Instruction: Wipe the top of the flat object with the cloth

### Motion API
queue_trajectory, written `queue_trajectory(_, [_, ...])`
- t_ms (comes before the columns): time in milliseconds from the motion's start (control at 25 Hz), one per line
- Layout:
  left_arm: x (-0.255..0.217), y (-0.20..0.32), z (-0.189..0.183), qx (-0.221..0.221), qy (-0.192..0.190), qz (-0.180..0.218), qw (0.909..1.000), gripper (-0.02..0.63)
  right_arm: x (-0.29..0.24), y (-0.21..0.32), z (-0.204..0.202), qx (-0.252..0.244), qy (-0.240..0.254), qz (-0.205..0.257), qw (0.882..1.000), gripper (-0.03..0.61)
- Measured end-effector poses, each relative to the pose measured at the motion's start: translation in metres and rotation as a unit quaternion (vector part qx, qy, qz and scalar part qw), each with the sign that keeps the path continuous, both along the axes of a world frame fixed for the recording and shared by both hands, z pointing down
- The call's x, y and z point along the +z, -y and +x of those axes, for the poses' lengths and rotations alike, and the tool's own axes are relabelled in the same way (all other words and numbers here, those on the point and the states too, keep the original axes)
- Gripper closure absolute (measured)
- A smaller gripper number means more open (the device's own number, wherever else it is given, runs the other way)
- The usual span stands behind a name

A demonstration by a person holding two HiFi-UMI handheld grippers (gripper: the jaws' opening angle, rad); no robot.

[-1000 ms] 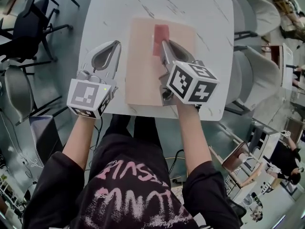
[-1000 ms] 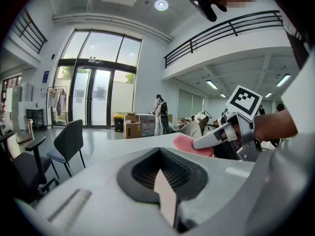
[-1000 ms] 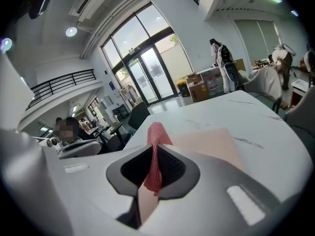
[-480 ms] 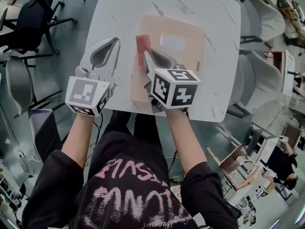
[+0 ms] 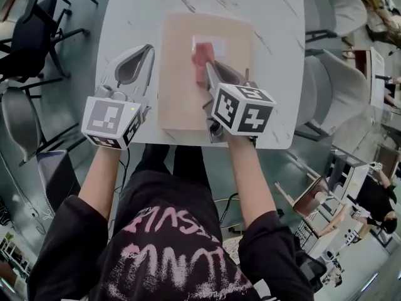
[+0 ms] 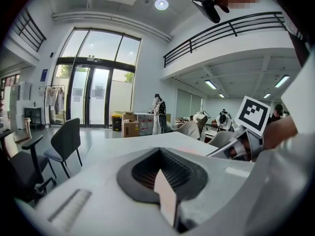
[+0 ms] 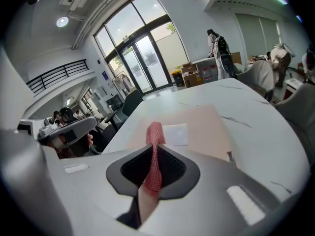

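Observation:
A flat tan board point(image 5: 178, 86) lies on the white marble table point(image 5: 131, 17), with a pale label point(image 5: 211, 42) near its far end. My right gripper point(image 5: 209, 66) is shut on a red cloth point(image 5: 201, 56), which rests on the board's middle just below the label. The right gripper view shows the cloth point(image 7: 156, 132) pinched upright between the jaws of the right gripper point(image 7: 153, 154), with the board point(image 7: 202, 129) beyond. My left gripper point(image 5: 148, 49) lies shut and empty on the table left of the board; the left gripper point(image 6: 160, 154) holds nothing.
Dark office chairs point(image 5: 31, 36) stand left of the table and pale chairs point(image 5: 338, 86) to its right. The table's near edge point(image 5: 188, 144) runs just under both gripper cubes. People stand by boxes point(image 6: 130, 128) far across the hall.
The right gripper dragged the cloth from the board's middle-right to its left edge, then back right to the middle below the label. The left gripper stayed put.

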State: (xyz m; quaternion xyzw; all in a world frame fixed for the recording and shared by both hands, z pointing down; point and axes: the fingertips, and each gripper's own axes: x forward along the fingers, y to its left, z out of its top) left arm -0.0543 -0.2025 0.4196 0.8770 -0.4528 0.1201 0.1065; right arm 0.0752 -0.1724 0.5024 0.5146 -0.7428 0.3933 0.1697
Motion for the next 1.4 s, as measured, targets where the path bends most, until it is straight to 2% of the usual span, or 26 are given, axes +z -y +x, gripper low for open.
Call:
queue_trajectory(360, [0.003,-0.004,0.028,0.02,0.002,0.0,0.9998,0.612,0.007,-0.014,0.061,0.049,-0.021,-0.007,0.999,0.531])
queue_trajectory(640, [0.001,-0.01,0.027,0.019,0.002,0.001,0.9998,0.612,0.001,-0.02,0.076,0.066,-0.021,-0.003,0.998,0.531])
queue_trajectory(920, [-0.007,-0.012,0.005,0.001,-0.002,0.011,0.9999,0.612,-0.024,-0.016,0.035,0.037,0.005,0.025,0.999,0.531])
queue_trajectory(1120, [-0.009,-0.016,-0.015,-0.016,0.001,0.012,0.9998,0.612,-0.035,-0.013,-0.009,0.01,0.033,0.031,0.999,0.531])
queue_trajectory(1400, [-0.01,-0.018,-0.039,-0.036,0.0,0.013,0.9993,0.612,-0.032,-0.036,-0.082,-0.057,0.064,0.013,0.996,0.531])
